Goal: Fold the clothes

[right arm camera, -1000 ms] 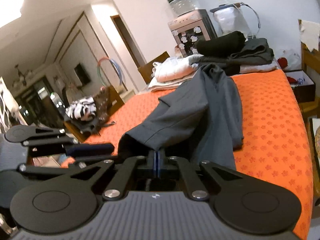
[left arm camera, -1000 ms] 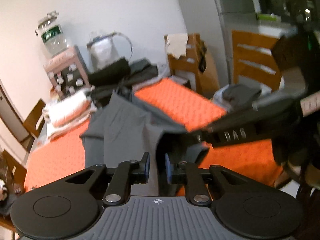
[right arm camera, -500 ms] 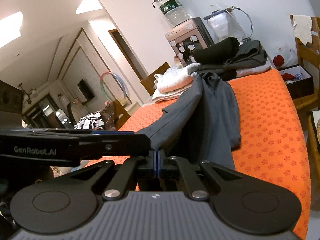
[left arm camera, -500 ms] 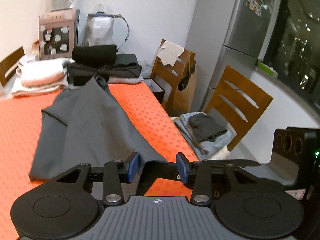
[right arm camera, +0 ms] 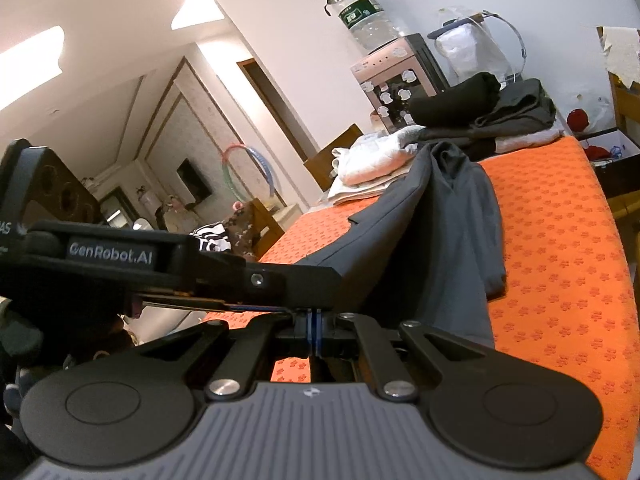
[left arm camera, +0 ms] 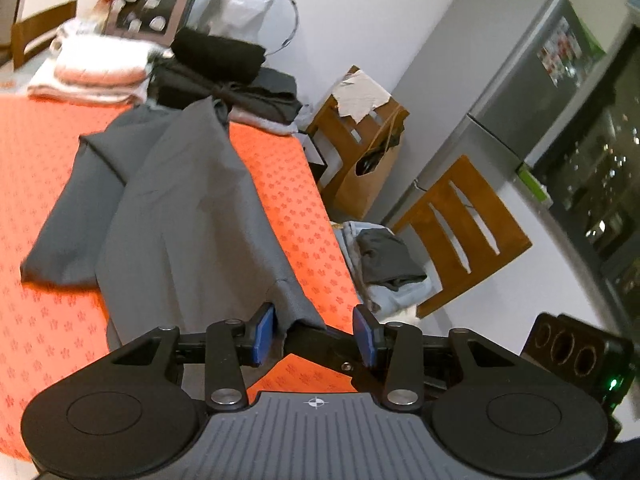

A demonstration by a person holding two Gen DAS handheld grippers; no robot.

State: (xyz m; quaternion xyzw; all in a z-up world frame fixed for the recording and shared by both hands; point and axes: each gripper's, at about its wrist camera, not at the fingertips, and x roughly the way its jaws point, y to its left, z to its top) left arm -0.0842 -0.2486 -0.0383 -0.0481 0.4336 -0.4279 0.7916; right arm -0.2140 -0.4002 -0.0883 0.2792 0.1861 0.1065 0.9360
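Pinching grey trousers (right arm camera: 440,240), right gripper (right arm camera: 315,330) jaws closed; left gripper (left arm camera: 316,334) jaws spread, empty.

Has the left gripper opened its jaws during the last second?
Yes. The left gripper now gapes wider around the gray garment's hem.

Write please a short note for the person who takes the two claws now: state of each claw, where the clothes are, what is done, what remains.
Left claw: open, its blue pads either side of the hem corner of the grey garment, not clamping it.
Right claw: shut on the grey garment's near edge, which is lifted off the cloth.
The garment lies lengthwise on the orange tablecloth, its far end beside the stacked clothes, one part doubled over on one side.
Done: the stacked clothes look already folded.
Left: probably shut the left claw on the hem, then fold the garment. More clothes wait on the chair.
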